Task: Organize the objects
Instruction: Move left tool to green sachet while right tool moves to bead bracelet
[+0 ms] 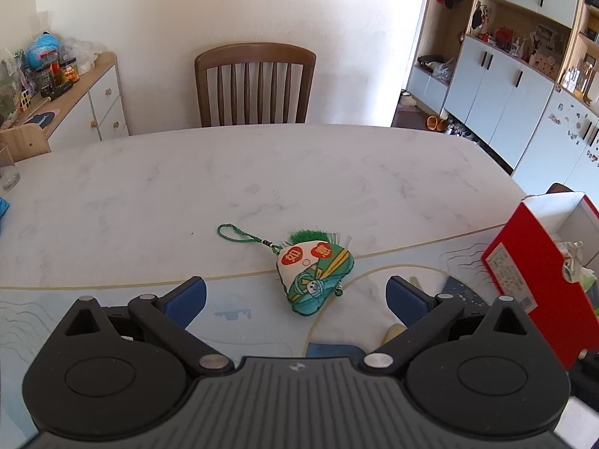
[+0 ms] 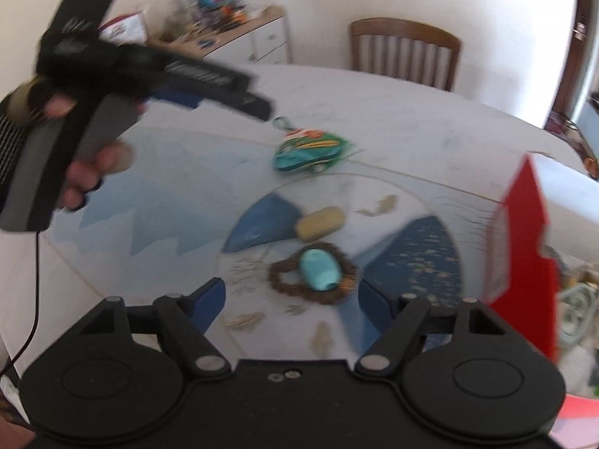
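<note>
A green and white stuffed charm [image 1: 316, 278] with a green cord loop lies on the table, just ahead of my left gripper [image 1: 295, 297], which is open and empty. In the right wrist view the same charm [image 2: 309, 149] lies farther off. Closer, a brown bead bracelet [image 2: 312, 275] rings a turquoise oval stone [image 2: 320, 269], and a tan oblong piece [image 2: 320, 222] lies just beyond. My right gripper [image 2: 292, 299] hangs open above the bracelet, nothing between its blue pads. A hand holds the left gripper [image 2: 209, 101] at upper left of that blurred view.
A red box [image 1: 539, 273] with an open top stands at the right, holding crumpled items; the red box [image 2: 524, 247] is close to my right gripper. A wooden chair [image 1: 254, 82] sits behind the table [image 1: 149, 187]. A sideboard [image 1: 75, 101] and a glass [image 1: 7, 168] are at left.
</note>
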### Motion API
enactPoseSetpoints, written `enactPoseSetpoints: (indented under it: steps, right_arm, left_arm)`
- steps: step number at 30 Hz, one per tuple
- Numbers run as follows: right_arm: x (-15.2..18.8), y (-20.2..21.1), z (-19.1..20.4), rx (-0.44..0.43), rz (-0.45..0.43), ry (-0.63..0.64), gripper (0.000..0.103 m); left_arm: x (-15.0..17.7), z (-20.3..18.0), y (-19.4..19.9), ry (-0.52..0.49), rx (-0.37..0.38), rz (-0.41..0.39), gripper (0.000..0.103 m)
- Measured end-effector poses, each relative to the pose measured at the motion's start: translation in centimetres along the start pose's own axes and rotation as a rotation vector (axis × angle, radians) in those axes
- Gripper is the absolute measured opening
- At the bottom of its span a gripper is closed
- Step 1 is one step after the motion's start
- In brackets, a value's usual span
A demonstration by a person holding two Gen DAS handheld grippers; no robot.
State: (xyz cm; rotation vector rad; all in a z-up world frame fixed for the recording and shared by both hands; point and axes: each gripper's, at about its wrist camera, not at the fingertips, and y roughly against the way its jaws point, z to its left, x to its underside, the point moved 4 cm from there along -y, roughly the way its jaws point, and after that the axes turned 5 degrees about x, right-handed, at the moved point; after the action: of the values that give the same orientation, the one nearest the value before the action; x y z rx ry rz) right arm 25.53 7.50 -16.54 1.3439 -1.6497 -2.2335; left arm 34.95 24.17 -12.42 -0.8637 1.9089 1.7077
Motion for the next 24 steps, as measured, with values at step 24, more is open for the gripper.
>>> enactPoseSetpoints:
  steps: [24]
  right_arm:
    - [-0.1, -6.6, 3.0, -0.006, 0.084, 0.063, 0.040]
  left_arm:
    - [-0.8, -1.2, -9.6, -0.106, -0.045, 0.080, 0.103]
